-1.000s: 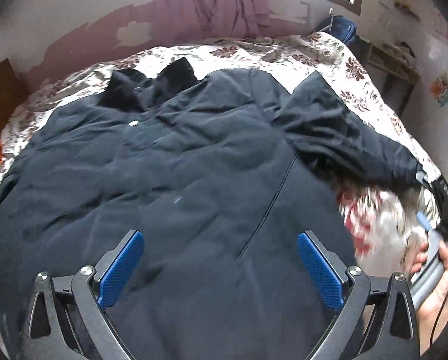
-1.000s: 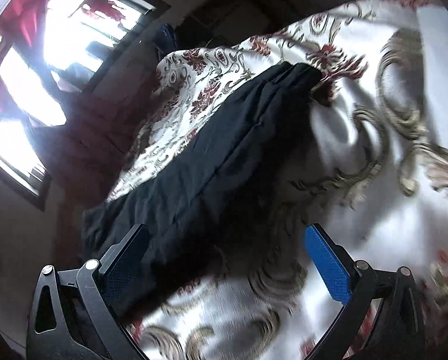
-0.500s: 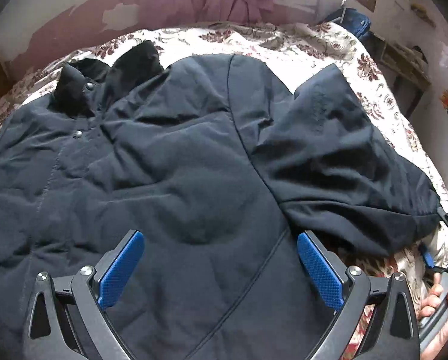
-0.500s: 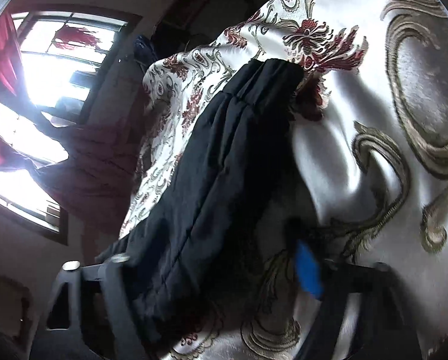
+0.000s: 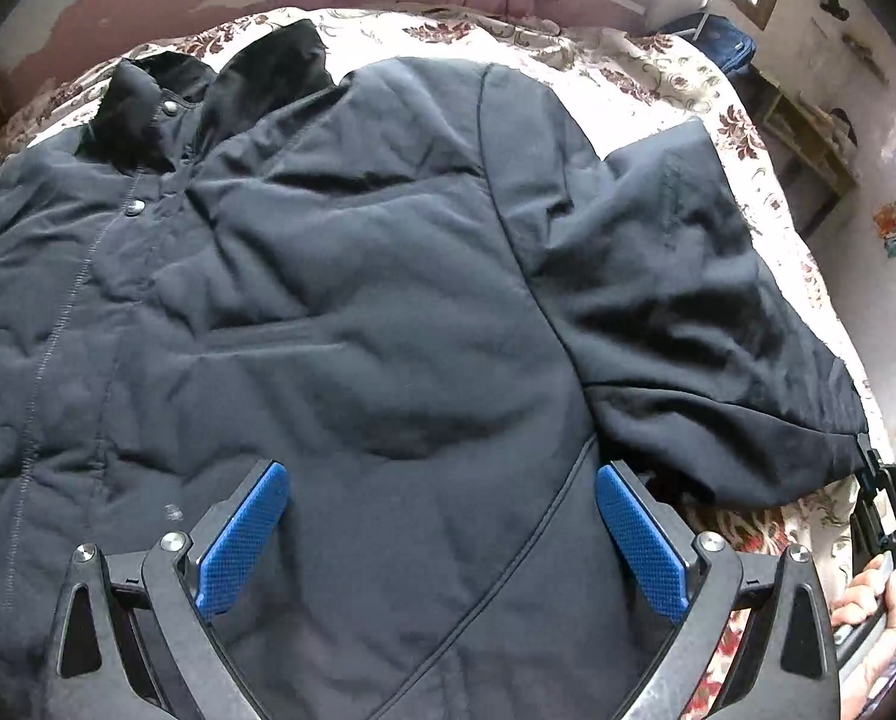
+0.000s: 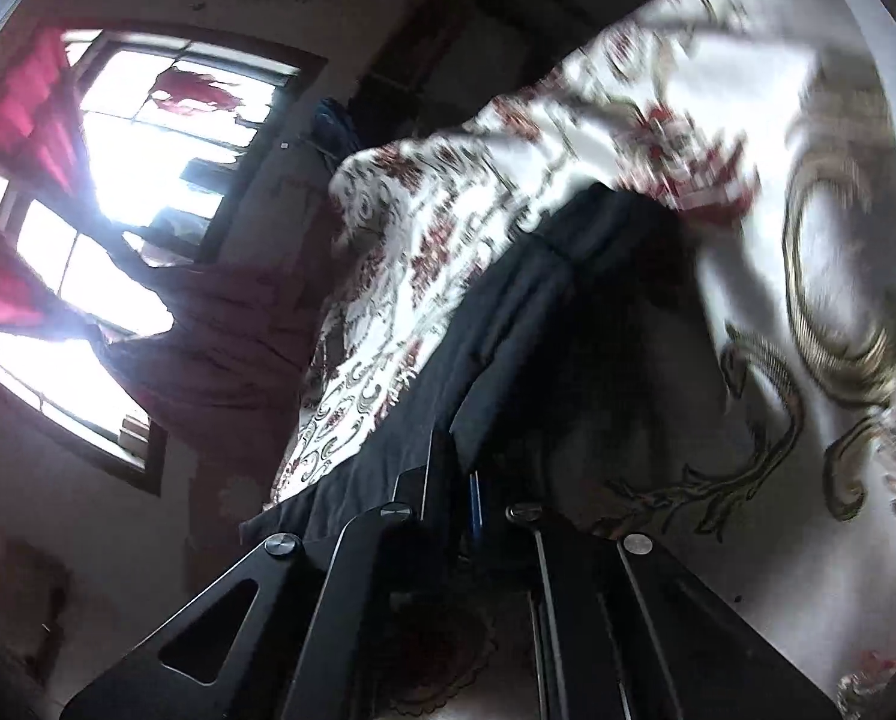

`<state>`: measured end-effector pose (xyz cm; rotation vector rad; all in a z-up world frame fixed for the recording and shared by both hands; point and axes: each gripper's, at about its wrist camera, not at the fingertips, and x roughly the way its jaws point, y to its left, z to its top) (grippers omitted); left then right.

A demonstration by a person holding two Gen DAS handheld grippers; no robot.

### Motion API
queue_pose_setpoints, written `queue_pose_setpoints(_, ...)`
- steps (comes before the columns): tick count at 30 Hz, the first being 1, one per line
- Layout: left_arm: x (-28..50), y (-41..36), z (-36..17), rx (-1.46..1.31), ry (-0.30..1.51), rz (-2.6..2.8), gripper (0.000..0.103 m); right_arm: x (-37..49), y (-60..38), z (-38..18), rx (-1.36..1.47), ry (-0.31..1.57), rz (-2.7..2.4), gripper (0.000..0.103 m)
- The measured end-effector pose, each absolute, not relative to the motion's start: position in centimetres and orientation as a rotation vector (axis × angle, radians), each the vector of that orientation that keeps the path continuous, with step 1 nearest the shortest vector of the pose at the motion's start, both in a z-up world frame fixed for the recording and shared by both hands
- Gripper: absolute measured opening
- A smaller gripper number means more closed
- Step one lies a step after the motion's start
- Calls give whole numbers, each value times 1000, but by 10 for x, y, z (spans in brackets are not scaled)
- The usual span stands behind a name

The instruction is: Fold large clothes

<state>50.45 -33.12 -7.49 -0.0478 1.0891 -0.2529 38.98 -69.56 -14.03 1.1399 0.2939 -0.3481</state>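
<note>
A large dark navy jacket (image 5: 339,300) lies front up on the bed, its collar (image 5: 207,102) at the far left. Its right sleeve (image 5: 688,324) angles toward the bed's near right side. My left gripper (image 5: 438,471) hovers open over the lower front of the jacket, nothing between its blue pads (image 5: 240,540). In the right wrist view my right gripper (image 6: 463,480) is shut on the edge of the dark sleeve (image 6: 508,330), near its cuff. That gripper also shows at the far right of the left wrist view, at the sleeve's end (image 5: 868,468).
The floral bedspread (image 5: 628,78) covers the bed (image 6: 808,120). A window (image 6: 147,132) with red curtains lies beyond it. A small shelf (image 5: 808,138) stands by the right wall. A person's hand (image 5: 868,594) holds the right gripper's handle.
My right gripper's jaws went from wide open to shut on the sleeve edge. The left gripper moved in over the jacket and lower, staying open.
</note>
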Motion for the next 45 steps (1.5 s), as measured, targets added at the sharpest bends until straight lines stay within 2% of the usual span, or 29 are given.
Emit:
queue_pose_setpoints(12, 465, -228, -7, -106, 1023, -277, 103, 335, -651, -48, 936, 165, -400, 5)
queue_pose_setpoints(16, 447, -177, 6, -118, 996, -262, 103, 336, -611, 10, 795, 126, -376, 5)
queue_pose_setpoints(21, 422, -109, 15, -122, 966, -230, 103, 355, -522, 99, 523, 91, -256, 5)
queue_pose_setpoints(27, 390, -39, 13, -152, 914, -202, 103, 391, -389, 161, 249, 146, -64, 5)
queue_pose_setpoints(33, 357, 23, 5, -219, 851, -203, 103, 420, -261, 159, 55, 278, 121, 5)
queue_pose_setpoints(37, 348, 52, 0, -251, 833, -192, 103, 435, -192, 123, -62, 391, 275, 5)
queue_pose_setpoints(43, 342, 86, -18, -330, 823, -197, 103, 448, -138, 26, -144, 671, 399, 6)
queue_pose_setpoints(45, 343, 91, -28, -347, 837, -195, 103, 449, -132, -12, -120, 817, 471, 8)
